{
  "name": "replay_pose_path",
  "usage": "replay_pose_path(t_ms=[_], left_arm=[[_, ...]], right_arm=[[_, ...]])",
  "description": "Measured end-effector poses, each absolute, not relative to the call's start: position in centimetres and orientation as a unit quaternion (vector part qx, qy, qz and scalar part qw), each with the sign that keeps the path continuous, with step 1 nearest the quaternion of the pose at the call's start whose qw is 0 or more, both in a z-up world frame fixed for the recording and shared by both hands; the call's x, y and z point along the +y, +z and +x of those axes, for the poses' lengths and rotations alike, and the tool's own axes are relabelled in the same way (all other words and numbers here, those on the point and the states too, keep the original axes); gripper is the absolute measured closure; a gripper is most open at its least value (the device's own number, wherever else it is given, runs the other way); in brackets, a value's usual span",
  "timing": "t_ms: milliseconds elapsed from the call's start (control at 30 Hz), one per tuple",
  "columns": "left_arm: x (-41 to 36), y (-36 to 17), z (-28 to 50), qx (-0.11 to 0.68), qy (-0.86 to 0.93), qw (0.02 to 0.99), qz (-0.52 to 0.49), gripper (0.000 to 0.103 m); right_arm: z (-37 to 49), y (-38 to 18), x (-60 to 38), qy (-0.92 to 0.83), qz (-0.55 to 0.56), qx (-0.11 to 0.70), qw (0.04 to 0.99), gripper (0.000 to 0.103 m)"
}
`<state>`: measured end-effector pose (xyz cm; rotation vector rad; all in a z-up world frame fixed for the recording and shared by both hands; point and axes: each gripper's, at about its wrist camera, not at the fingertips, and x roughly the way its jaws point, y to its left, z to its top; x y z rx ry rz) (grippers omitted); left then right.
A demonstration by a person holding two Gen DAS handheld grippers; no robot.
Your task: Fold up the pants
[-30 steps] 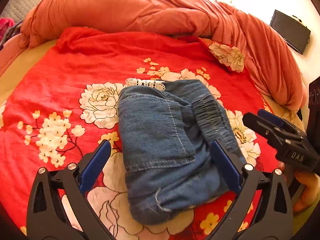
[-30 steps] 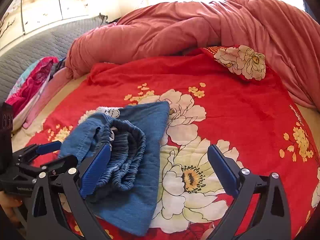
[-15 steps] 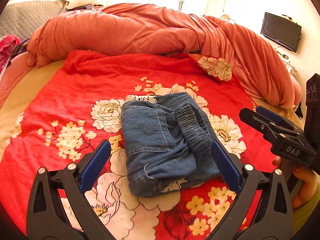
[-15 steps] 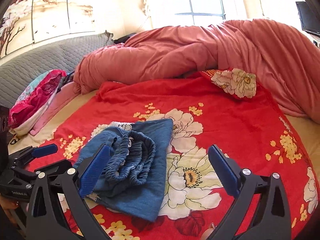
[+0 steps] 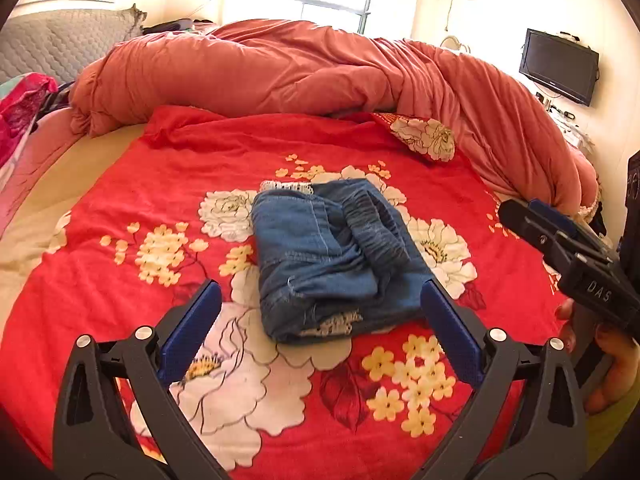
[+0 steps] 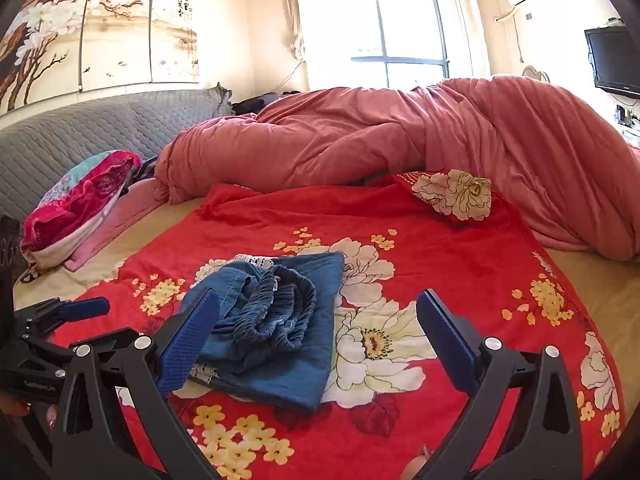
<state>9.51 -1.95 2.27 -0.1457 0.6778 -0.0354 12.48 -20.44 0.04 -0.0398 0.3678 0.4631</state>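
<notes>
A television point(image 6: 614, 58) runs off the right wrist view's edge; a salmon duvet point(image 5: 320, 68) hides the bed's far side; the wall panel's script point(image 6: 182, 2) is illegible.

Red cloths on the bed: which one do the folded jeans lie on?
The flat flowered blanket; the jeans rest on it. The plain quilt lies heaped behind, without flowers.

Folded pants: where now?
Folded pants lie mid-frame on the red floral blanket, beyond the open left gripper; left-of-centre in the right wrist view.
</notes>
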Motion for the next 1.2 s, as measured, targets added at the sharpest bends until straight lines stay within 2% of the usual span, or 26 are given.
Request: replay_pose_path(t_ms=[1200], left_arm=[[-2.7,-2.2,1.7,0.369,-0.006,0.926,-0.08,0.01]], right_arm=[[4.6,-3.6,-20.5,0.231,-0.058,0.194,0.952,0.005]])
